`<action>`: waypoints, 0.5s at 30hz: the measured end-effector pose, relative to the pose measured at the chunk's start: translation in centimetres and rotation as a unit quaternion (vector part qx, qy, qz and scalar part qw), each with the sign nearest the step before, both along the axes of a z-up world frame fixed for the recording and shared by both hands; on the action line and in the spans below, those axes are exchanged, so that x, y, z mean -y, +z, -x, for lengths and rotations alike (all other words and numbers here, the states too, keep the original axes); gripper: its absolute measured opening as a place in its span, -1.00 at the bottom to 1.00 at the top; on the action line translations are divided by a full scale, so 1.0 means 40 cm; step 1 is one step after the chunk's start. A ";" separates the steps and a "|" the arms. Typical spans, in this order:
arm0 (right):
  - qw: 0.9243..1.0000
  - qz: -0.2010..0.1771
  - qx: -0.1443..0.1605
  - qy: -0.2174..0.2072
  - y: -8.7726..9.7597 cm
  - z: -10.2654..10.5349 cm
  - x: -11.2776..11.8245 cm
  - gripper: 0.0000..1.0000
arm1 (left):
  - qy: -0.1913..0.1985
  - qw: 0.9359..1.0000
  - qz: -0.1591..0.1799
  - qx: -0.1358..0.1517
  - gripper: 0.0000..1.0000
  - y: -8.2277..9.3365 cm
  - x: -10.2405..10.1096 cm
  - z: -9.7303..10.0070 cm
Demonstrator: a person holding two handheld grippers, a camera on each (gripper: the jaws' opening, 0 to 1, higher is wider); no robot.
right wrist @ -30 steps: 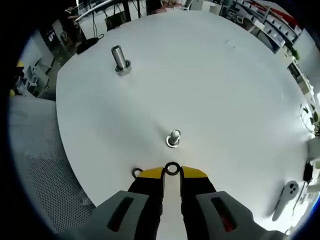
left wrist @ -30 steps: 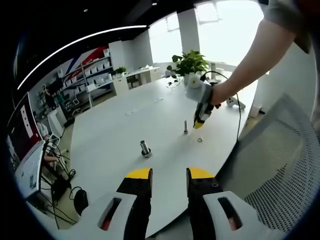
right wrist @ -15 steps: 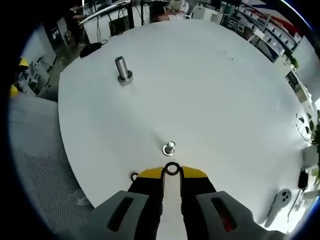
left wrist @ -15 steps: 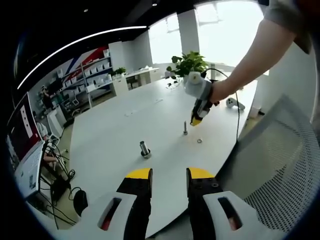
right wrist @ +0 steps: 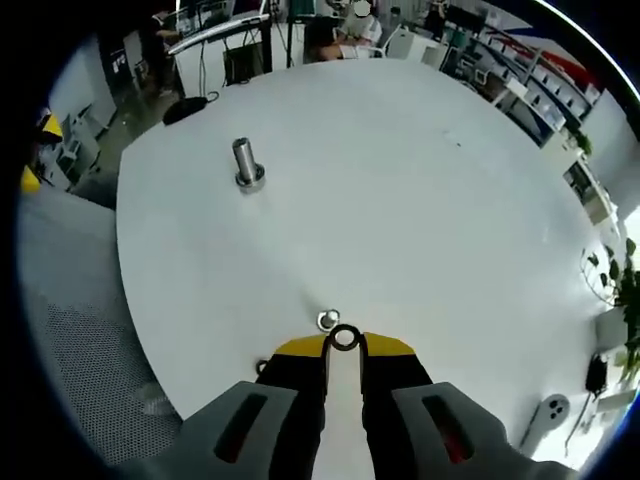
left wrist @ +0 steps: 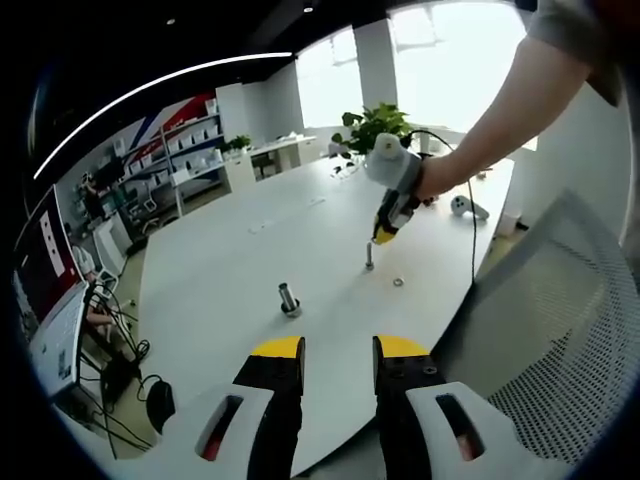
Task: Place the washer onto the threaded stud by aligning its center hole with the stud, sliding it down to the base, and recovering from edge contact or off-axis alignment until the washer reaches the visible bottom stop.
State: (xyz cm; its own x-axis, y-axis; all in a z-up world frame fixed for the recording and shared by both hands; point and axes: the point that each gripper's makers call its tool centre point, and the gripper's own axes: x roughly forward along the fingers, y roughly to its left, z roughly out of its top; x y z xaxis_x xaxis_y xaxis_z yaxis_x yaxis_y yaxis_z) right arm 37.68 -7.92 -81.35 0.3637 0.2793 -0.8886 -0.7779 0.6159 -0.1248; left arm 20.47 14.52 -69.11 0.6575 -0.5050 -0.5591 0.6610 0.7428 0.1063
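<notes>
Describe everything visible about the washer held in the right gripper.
The washer is a small dark ring with an open centre hole, metal by its look. It sits pinched edgewise between the yellow-tipped jaws of the right gripper, hole facing the camera. It hangs just above the threaded stud on the white table, not yet threaded onto it.

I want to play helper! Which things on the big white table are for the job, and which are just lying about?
For the job:
- washer, pinched in the right gripper
- threaded stud, right by that washer

Just lying about:
- bigger bolt, standing far off
- spare washer lying flat on the table
- potted plant
- left gripper, holding nothing
</notes>
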 end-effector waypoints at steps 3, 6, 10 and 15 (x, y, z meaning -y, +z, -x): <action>1.000 -0.002 0.001 0.001 0.005 0.000 -0.007 -0.74 | -0.001 1.000 0.001 0.000 -0.49 0.001 0.001 0.000; 1.000 -0.001 0.003 0.006 0.008 -0.003 -0.013 -0.74 | -0.002 1.000 0.000 -0.001 -0.49 -0.001 0.001 0.001; 1.000 -0.008 0.002 0.010 0.016 0.000 -0.028 -0.74 | -0.001 1.000 0.000 0.000 -0.49 0.001 0.000 0.000; 1.000 -0.001 -0.002 0.023 0.010 0.002 -0.038 -0.74 | 0.000 1.000 0.000 0.001 -0.50 0.001 -0.001 0.000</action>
State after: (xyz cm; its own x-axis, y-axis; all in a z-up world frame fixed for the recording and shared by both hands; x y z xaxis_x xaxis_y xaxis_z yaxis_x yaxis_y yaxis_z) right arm 37.61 -6.39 -80.97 0.3471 0.2968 -0.8896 -0.8058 0.5796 -0.1210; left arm 20.47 14.55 -69.07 0.6588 -0.5043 -0.5582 0.6605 0.7430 0.1083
